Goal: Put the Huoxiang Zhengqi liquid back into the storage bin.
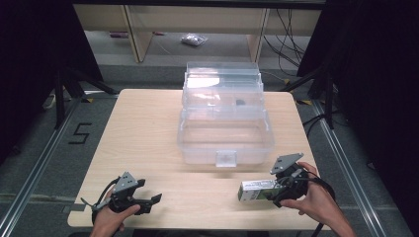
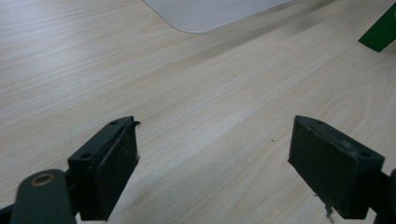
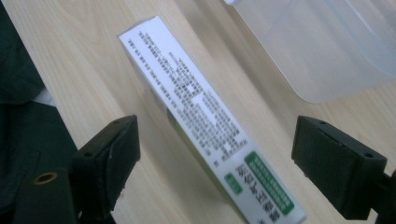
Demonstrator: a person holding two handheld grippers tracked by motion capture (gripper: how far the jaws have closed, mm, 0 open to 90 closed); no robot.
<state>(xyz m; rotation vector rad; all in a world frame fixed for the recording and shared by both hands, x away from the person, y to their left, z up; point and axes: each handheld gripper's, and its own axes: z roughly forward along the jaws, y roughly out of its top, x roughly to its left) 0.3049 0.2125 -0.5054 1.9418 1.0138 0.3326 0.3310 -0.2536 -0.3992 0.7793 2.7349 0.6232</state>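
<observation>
Carton [image 3: 205, 126] between open right claw [image 3: 215, 163]

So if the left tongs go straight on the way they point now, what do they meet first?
Mostly bare table. The left tongs are open with nothing between them. Farther ahead lies the corner of the clear plastic box, probably the first thing met, though depth is unclear.

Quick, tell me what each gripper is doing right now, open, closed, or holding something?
Left gripper: open, nothing between its jaws, over bare table.
Right gripper: open, jaws either side of the green and white box, not clamped on it.
</observation>
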